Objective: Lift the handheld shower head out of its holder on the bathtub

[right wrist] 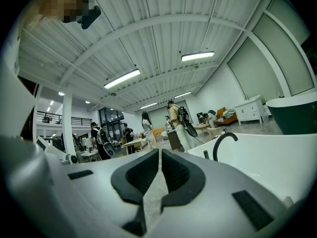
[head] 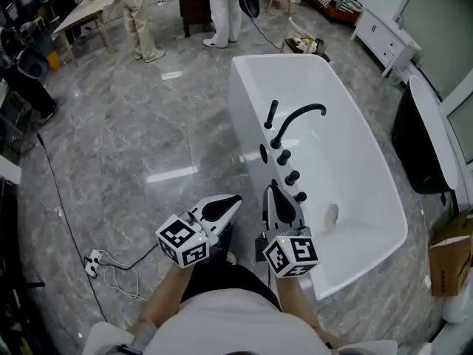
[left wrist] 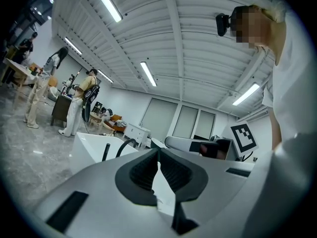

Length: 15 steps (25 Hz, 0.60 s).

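Observation:
The handheld shower head [head: 271, 114] is a slim black wand that stands upright in its holder on the rim of the white bathtub [head: 355, 198], beside the arched black faucet [head: 299, 117]. Black knobs [head: 292, 177] line the rim nearer to me. Both grippers are held level at the tub's near end, well short of the wand. My left gripper [head: 236, 200] is shut and holds nothing, and so is my right gripper [head: 271, 189]. In the left gripper view the wand [left wrist: 105, 151] shows far ahead on the left. In the right gripper view the faucet [right wrist: 223, 143] rises at the right.
A white cable with a plug [head: 100, 263] lies on the grey marble floor at my left. Two people [head: 222, 9] stand by wooden tables beyond the tub. A dark tub [head: 421, 146] and a cardboard box [head: 449, 261] are at the right.

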{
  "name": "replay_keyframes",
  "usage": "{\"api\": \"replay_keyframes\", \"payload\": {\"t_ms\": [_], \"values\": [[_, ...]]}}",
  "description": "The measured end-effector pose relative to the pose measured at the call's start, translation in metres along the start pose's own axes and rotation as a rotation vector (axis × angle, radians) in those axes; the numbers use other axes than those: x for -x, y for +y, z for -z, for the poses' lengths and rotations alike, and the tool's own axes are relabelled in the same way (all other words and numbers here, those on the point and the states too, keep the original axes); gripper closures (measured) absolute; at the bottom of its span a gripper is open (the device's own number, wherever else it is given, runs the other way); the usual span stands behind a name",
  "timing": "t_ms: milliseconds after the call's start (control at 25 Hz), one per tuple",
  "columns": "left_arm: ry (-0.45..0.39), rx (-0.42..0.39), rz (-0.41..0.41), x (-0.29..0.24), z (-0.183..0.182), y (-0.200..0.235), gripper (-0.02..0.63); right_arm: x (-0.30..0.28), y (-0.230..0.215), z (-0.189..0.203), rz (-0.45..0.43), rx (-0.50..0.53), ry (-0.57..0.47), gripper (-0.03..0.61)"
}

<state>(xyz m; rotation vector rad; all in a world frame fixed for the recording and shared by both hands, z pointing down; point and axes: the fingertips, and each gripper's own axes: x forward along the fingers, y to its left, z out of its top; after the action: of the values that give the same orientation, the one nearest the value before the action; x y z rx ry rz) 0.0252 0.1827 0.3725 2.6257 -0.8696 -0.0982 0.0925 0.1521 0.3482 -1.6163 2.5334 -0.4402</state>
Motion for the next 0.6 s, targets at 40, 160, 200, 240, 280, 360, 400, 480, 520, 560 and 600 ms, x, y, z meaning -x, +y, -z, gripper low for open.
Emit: {"api": "replay_keyframes", "payload": {"t_ms": [40,160,200,240,280,360,400,480,520,560,600], "values": [[0.002,0.0,-0.004,0.0,0.0,0.003,0.594,-0.003,0.001,0.001,-0.004,0.0,0.0,0.56],[0.003,-0.003,-0.009,-0.005,-0.003,0.012,0.594,-0.011,-0.003,0.0,-0.005,-0.001,0.003,0.56],[0.002,-0.002,-0.008,-0.007,-0.005,0.014,0.594,-0.014,-0.005,-0.001,-0.003,0.0,0.007,0.56],[0.001,0.0,-0.007,-0.01,-0.007,0.016,0.594,-0.016,-0.007,-0.001,-0.001,0.002,0.01,0.56],[0.001,0.002,-0.006,-0.012,-0.008,0.019,0.594,-0.02,-0.009,-0.002,0.0,0.003,0.012,0.56],[0.005,0.006,-0.003,-0.018,-0.008,0.025,0.594,-0.027,-0.013,-0.002,0.004,0.003,0.013,0.559],[0.008,0.008,0.0,-0.021,-0.008,0.029,0.594,-0.031,-0.016,-0.002,0.006,0.001,0.013,0.558],[0.013,0.012,0.006,-0.029,-0.008,0.036,0.594,-0.039,-0.022,-0.004,0.01,-0.003,0.014,0.558],[0.014,0.014,0.009,-0.034,-0.01,0.039,0.594,-0.044,-0.025,-0.005,0.012,-0.003,0.014,0.558],[0.014,0.016,0.011,-0.039,-0.012,0.044,0.594,-0.049,-0.028,-0.007,0.014,-0.001,0.015,0.56],[0.014,0.017,0.014,-0.043,-0.015,0.049,0.594,-0.054,-0.032,-0.008,0.016,0.001,0.017,0.558]]}}
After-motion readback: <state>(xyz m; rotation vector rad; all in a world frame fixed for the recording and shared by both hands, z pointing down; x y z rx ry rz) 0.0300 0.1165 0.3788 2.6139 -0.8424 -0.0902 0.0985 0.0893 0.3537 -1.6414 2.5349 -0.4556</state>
